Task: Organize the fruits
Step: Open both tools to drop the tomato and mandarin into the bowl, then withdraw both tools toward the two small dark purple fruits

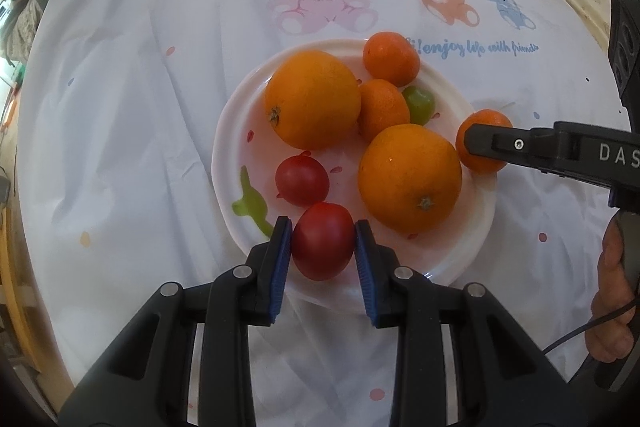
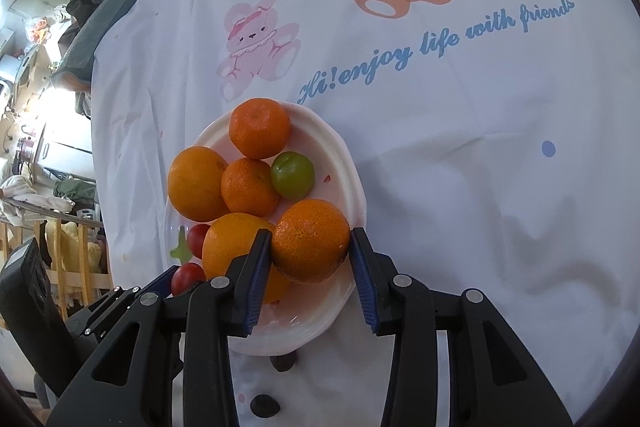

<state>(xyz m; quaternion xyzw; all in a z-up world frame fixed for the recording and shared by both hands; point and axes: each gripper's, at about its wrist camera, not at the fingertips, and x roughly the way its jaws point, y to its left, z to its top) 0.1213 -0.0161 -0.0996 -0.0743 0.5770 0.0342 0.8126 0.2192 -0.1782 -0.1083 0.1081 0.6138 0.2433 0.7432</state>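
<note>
Red tomato (image 1: 323, 241) (plate (image 1: 460, 259) crowded)

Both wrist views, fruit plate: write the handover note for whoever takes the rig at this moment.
Left gripper: pads against a red tomato at the near rim of the white plate.
Right gripper: around a mandarin at the plate's edge; contact unclear.
On the plate: two oranges, two more mandarins, a second tomato, a green fruit.
Done: most fruit plated.
Left: set down both held fruits.
</note>
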